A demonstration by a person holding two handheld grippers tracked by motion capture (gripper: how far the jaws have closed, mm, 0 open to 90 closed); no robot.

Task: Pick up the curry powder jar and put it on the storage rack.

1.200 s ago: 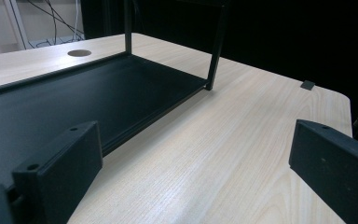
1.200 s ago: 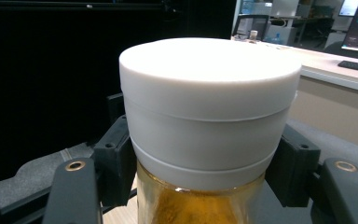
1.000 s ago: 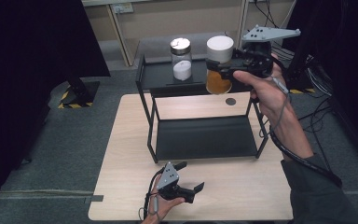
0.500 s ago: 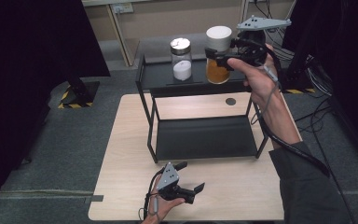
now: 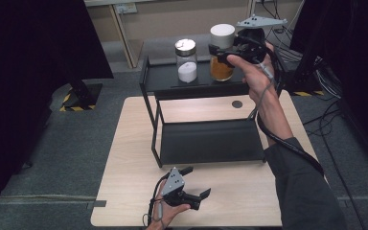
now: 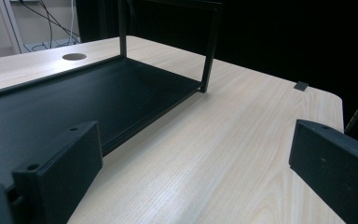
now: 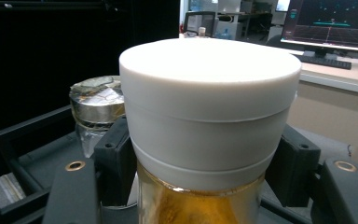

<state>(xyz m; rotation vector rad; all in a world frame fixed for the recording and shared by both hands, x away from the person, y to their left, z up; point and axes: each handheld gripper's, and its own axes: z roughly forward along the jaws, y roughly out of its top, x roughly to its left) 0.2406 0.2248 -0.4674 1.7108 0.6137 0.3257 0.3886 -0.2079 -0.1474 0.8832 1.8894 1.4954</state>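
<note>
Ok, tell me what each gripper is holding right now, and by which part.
The right gripper clamps the orange-filled jar at its neck, just under the white lid, jaws on either side. The left gripper is open near the table's front edge, holding nothing.

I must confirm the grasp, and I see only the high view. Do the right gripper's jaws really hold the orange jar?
Observer: Yes. In the right gripper view the right gripper clamps the orange jar just below its white lid.
Operator: Is the other jar touching it?
Observer: I cannot tell; the metal-lidded jar stands close behind it.
Operator: And the left gripper?
Observer: In the left gripper view the left gripper is open over bare table, beside the black shelf rack.
</note>
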